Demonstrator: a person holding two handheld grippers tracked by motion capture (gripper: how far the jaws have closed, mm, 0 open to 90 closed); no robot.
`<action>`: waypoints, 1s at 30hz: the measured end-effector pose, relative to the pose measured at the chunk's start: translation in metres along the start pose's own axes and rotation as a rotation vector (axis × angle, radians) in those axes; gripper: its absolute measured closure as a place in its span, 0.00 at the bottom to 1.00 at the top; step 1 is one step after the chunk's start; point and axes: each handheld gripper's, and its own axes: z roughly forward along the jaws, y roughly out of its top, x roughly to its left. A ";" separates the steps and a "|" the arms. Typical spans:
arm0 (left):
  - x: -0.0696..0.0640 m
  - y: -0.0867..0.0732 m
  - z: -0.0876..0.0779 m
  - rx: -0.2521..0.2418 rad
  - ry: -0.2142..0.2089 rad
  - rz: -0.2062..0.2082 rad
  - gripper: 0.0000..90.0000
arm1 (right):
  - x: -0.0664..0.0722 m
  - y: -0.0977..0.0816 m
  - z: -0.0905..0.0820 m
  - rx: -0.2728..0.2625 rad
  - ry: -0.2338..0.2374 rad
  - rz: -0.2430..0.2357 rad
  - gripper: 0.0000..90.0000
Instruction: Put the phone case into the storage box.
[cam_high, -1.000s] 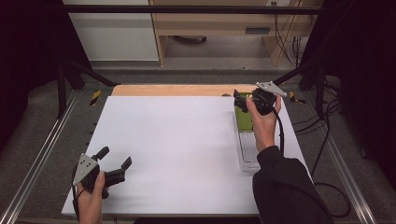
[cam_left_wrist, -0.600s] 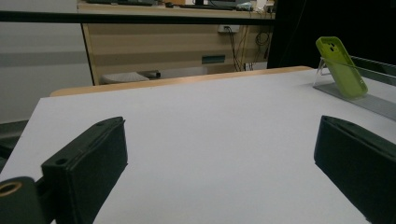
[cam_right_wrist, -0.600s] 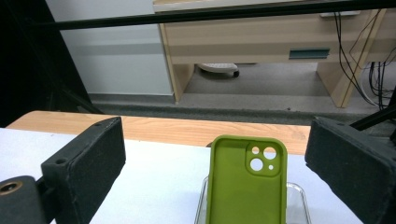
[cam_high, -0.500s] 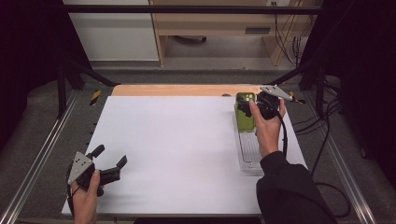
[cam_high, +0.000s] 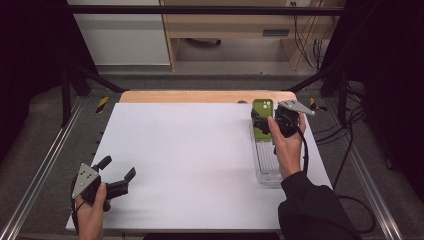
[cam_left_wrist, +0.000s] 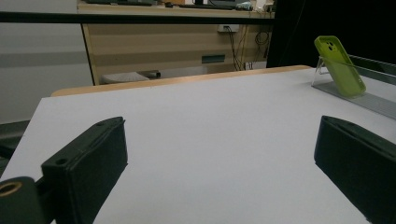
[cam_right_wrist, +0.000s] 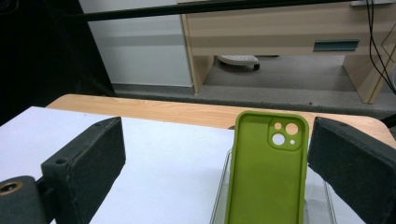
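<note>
Green case (cam_right_wrist: 268, 170) leaning upright in clear stand (cam_high: 268, 167) at table (cam_high: 190, 160) right edge, camera holes up. Right tool (cam_high: 261, 125) just been opening, jaws spread around case, pads not pressing. Left tool (cam_high: 119, 174) idling spread near front-left corner.

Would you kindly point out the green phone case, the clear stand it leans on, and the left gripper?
green phone case (cam_right_wrist: 266, 177), right gripper view, middle of its inner face.
clear stand (cam_high: 268, 162), high view, flat ribbed base.
left gripper (cam_high: 120, 172), high view, midway between its open fingertips.
</note>
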 end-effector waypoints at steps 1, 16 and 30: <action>0.000 0.000 0.000 0.001 0.000 -0.001 0.02 | 0.000 0.000 -0.002 0.001 0.003 0.003 0.05; 0.000 -0.001 0.000 0.003 -0.001 -0.003 0.02 | -0.003 -0.001 -0.020 -0.006 0.031 -0.005 0.05; 0.000 -0.001 -0.001 0.007 -0.001 -0.003 0.02 | -0.005 0.000 -0.034 -0.006 0.034 -0.034 0.05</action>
